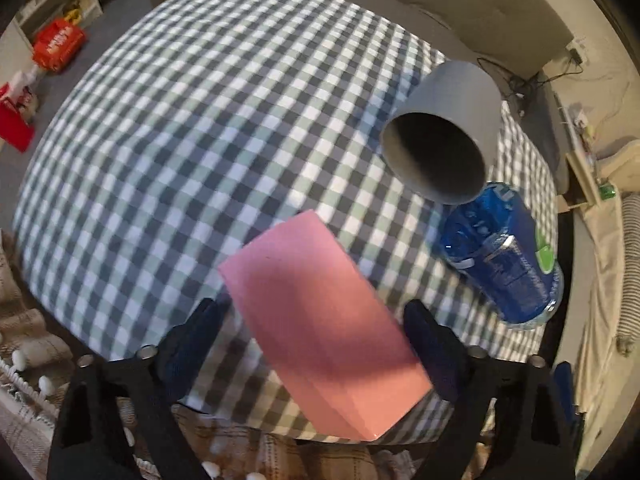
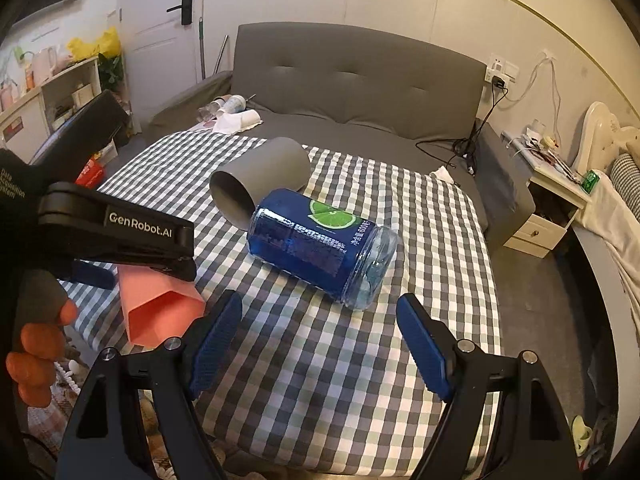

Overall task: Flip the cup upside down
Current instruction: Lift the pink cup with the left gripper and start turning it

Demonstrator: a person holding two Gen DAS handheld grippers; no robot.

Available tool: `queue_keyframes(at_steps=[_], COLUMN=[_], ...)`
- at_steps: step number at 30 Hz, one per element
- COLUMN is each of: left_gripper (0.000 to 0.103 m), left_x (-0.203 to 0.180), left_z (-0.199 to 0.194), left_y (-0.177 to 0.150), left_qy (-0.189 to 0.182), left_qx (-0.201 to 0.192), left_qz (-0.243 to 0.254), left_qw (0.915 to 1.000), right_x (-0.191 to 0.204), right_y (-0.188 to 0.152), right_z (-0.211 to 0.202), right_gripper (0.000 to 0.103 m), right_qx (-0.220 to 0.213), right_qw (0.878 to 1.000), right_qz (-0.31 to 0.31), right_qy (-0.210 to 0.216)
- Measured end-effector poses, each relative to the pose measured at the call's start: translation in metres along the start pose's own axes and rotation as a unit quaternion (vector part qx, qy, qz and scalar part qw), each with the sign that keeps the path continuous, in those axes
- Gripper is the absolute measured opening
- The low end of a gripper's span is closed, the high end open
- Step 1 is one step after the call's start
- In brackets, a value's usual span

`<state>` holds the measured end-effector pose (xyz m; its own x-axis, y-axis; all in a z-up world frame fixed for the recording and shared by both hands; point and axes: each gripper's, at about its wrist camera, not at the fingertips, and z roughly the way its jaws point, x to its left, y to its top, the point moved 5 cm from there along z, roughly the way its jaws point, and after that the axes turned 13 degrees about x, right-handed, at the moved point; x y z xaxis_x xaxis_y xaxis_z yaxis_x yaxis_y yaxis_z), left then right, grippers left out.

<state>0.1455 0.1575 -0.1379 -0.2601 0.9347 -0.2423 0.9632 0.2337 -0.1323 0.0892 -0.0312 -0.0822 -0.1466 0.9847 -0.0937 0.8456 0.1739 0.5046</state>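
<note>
A grey cup (image 1: pixel 444 128) lies on its side on the checked tablecloth (image 1: pixel 200 140), mouth toward the left gripper; it also shows in the right wrist view (image 2: pixel 260 178). A pink hexagonal cup (image 1: pixel 320 308) lies on its side between the fingers of my open left gripper (image 1: pixel 320 344), with gaps at both pads. In the right wrist view the pink cup (image 2: pixel 160 308) sits under the left gripper's body (image 2: pixel 120 236). My right gripper (image 2: pixel 320 344) is open and empty, short of a blue bottle.
A blue bottle (image 2: pixel 320 248) with a lime label lies on its side beside the grey cup's mouth, also in the left wrist view (image 1: pixel 504 256). A grey sofa (image 2: pixel 352 88) stands behind the table. A nightstand (image 2: pixel 548 200) is at right.
</note>
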Motion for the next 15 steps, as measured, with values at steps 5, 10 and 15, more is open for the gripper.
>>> queue_keyframes(at_steps=[5,10,15], left_gripper=[0.075,0.071,0.069], left_x=[-0.014,-0.020,-0.021], left_z=[-0.005,-0.022,-0.045], left_y=[0.008,0.015,0.019], left_qy=[0.007,0.016,0.037], left_qx=[-0.006,-0.043,-0.106], left_qz=[0.024,0.058,0.102], left_qw=[0.9997,0.9973,0.9884], right_x=[-0.002,-0.002,-0.001], right_y=[0.002,0.002,0.001], right_z=[0.004,0.004,0.002], right_gripper=[0.080,0.080,0.080], right_qx=[0.002,0.002,0.000], right_qw=[1.000,1.000,1.000], right_qz=[0.002,-0.001,-0.003], right_qy=[0.000,-0.003,-0.007])
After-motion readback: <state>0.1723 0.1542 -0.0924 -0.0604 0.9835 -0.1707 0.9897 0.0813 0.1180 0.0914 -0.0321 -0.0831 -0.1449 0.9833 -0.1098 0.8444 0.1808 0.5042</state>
